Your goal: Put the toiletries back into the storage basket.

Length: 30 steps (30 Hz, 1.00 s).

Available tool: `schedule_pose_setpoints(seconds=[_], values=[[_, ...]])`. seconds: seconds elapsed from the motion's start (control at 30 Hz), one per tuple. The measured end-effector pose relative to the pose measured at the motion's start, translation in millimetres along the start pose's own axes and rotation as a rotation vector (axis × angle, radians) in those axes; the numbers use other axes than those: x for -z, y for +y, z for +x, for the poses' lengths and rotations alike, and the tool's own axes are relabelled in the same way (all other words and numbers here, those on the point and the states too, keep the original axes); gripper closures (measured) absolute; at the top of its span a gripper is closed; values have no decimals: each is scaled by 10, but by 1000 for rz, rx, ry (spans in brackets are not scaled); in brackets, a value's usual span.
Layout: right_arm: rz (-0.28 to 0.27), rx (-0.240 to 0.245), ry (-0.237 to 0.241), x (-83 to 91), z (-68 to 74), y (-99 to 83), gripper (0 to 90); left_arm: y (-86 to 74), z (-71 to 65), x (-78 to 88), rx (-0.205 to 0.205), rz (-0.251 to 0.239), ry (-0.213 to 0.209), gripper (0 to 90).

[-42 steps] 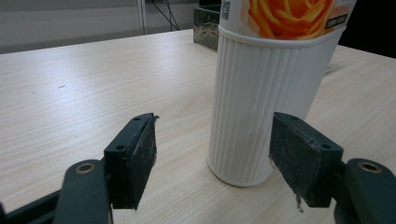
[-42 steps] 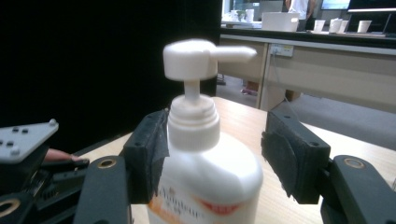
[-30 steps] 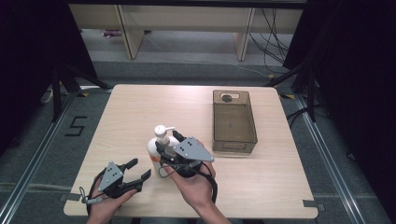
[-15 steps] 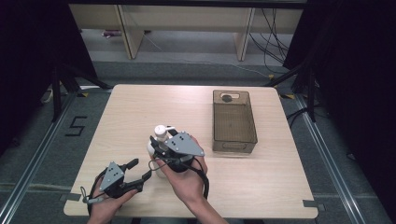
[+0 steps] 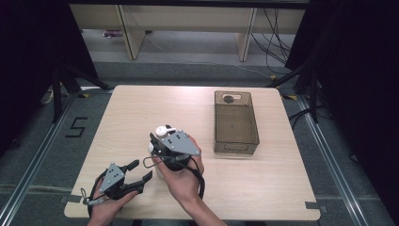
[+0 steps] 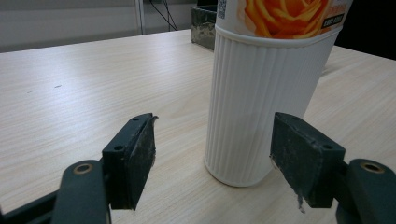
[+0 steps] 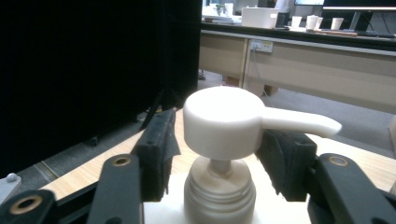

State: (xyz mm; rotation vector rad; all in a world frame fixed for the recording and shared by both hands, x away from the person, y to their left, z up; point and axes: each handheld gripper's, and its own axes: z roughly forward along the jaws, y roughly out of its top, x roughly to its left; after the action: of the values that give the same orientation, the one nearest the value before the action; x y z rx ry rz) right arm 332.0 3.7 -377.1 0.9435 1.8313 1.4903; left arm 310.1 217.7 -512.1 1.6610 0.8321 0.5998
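The right gripper has its fingers set to either side of the white pump head of a bottle, the pads level with the head and the neck below it. Whether the pads actually press on the pump is hard to judge from the right gripper view; a thin gap seems to remain on each side, so they stand narrow about it rather than plainly clamped. The pump's spout points to the right in that view.

In the high view the right gripper sits above the bottle at the middle of the near half of the surface, with the person's right hand behind it.

The left gripper holds its fingers wide apart. The bottle's ribbed white body stands upright on the surface between and just beyond them, nearer the right finger, touching neither. A label with an orange rose wraps the upper part.

In the high view the left gripper lies low at the near left, held by the left hand, its fingers pointing toward the bottle.

A brown translucent bin stands at the far right of the surface, well apart from both grippers.
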Motion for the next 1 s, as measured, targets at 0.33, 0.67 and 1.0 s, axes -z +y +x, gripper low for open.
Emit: schedule_pose_setpoints(seconds=[0.33, 0.67, 1.0], values=[[-12, 3, -26, 0, 47, -9, 596, -7, 19, 8, 5, -1, 2, 304], [-9, -27, -3, 44, -52, 10, 599, -14, 23, 8, 7, 0, 1, 305], [-37, -35, -22, 248, -218, 137, 600, -26, 22, -18, 13, -13, -10, 305]])
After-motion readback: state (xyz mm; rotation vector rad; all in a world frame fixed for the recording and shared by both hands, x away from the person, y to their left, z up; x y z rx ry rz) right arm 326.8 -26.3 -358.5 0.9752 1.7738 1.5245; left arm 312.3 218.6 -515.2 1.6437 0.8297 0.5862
